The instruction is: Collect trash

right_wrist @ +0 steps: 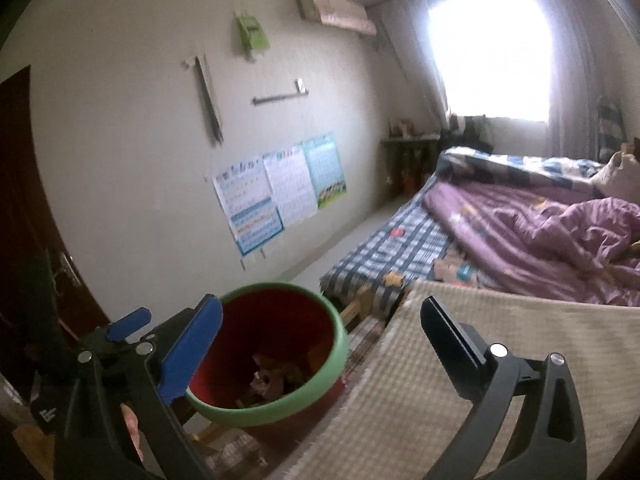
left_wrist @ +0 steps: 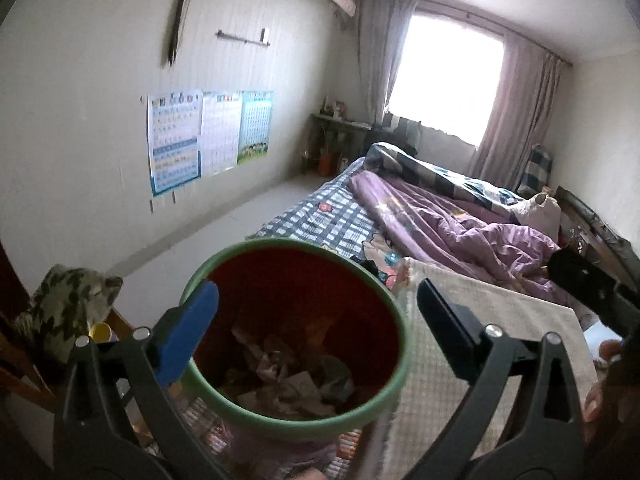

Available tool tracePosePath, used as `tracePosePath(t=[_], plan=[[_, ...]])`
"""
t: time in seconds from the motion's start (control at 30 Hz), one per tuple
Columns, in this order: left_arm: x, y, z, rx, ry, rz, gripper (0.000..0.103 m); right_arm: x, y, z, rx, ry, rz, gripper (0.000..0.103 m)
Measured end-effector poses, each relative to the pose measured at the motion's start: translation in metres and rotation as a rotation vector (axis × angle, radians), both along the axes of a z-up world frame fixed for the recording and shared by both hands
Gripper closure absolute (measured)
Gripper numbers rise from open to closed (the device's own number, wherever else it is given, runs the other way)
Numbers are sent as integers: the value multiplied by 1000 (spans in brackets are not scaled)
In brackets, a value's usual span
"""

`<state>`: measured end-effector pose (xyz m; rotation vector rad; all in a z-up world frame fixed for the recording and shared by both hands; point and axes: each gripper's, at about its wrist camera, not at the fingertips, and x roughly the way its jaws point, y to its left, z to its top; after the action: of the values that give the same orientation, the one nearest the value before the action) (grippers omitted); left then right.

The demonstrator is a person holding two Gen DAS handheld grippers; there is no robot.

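One upright bin, mouth upward

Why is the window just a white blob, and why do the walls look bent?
In both wrist views, daylight overexposes the window, hiding everything outside; the fisheye lenses bow the walls; the right wrist view is blurrier, smearing the green-rimmed bin.
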<state>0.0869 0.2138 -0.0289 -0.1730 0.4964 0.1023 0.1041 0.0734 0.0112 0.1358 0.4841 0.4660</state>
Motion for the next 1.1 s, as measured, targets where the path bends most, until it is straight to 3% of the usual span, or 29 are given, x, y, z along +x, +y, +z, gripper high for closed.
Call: tracePosePath(t=[0.2,0.33,0.5,1.1], plan=[[-19,-31,15,75,-30,41,5,-29,-40,4,25,-78,-80,7],[-37,-54,23,161,-31,93,5,-35,-67,3,60,-46,-63,6],[-65,-78,32,210,-74,191,5,-40,-91,7,94,-22,-24,6],[-84,-152,41,155,-10,133,5,-73,-164,7,76,-26,-33,6]])
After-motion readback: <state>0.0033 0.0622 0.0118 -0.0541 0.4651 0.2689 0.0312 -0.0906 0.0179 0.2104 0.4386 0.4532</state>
